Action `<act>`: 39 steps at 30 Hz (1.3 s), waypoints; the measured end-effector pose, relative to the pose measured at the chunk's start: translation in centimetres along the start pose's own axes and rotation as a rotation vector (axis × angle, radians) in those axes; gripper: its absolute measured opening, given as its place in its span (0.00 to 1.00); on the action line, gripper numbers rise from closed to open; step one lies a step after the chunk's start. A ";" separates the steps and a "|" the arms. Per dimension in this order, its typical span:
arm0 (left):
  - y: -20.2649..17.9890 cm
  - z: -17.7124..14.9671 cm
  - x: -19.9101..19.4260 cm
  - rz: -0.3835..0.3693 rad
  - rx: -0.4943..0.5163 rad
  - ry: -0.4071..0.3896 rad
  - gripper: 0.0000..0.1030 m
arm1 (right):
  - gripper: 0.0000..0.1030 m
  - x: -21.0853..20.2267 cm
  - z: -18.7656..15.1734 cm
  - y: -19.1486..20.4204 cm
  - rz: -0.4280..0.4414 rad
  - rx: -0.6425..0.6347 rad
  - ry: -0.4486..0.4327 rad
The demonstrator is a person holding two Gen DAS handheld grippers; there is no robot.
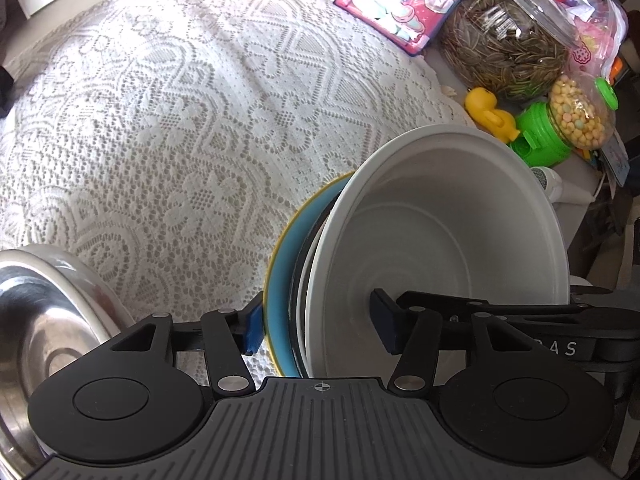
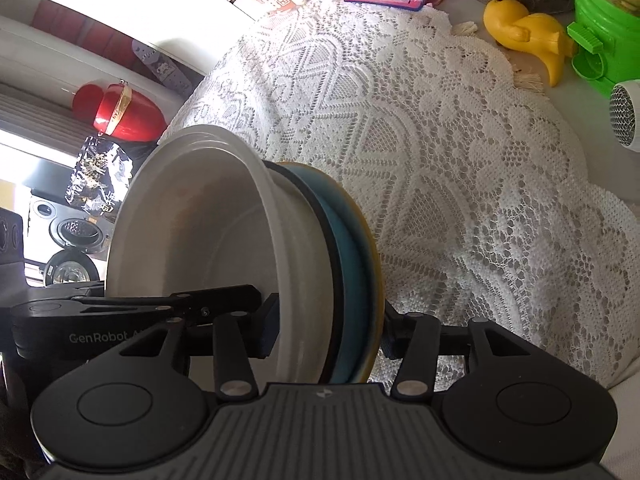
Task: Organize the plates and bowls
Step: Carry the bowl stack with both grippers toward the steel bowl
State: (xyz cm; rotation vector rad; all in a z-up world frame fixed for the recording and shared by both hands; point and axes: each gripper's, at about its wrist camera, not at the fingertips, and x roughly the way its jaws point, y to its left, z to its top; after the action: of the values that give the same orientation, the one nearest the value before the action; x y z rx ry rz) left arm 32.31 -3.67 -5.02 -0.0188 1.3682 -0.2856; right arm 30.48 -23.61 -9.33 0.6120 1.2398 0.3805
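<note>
A stack of dishes is held on edge above the lace cloth: a white bowl (image 1: 440, 216) nested on a black-rimmed dish and a blue plate (image 1: 280, 280) with a yellow rim. My left gripper (image 1: 316, 326) is shut on the stack, one finger inside the bowl, one behind the blue plate. In the right wrist view the same white bowl (image 2: 200, 232) and blue plate (image 2: 352, 256) are clamped by my right gripper (image 2: 328, 332) from the opposite side. A steel bowl (image 1: 36, 320) sits at the lower left of the left wrist view.
A white lace tablecloth (image 1: 180, 120) covers the table. At its far right edge stand a glass jar of seeds (image 1: 508, 48), a pink snack bag (image 1: 400, 4), a yellow duck toy (image 1: 490, 114) and a green candy dispenser (image 1: 560, 128). A white round device (image 2: 626, 116) lies at right.
</note>
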 end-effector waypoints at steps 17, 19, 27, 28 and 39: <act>-0.1 0.3 0.4 0.003 0.004 0.019 0.58 | 0.46 0.1 0.5 -0.2 0.015 0.011 0.025; -0.2 0.3 0.3 0.004 0.004 0.024 0.58 | 0.46 0.1 0.5 -0.1 0.013 0.006 0.027; -0.1 0.4 -0.2 0.002 -0.011 0.028 0.57 | 0.46 -0.2 0.8 0.3 0.003 0.003 0.030; -0.2 0.4 -0.2 0.004 -0.009 0.025 0.57 | 0.46 -0.2 0.9 0.3 0.003 0.001 0.030; -0.6 -0.3 0.1 0.017 0.055 0.029 0.56 | 0.48 -0.6 -0.7 0.6 -0.030 0.001 -0.013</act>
State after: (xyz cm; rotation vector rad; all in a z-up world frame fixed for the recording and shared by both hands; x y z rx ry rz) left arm 31.96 -4.23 -5.09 0.0434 1.3880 -0.3100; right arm 29.69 -23.33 -8.68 0.5954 1.2352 0.3500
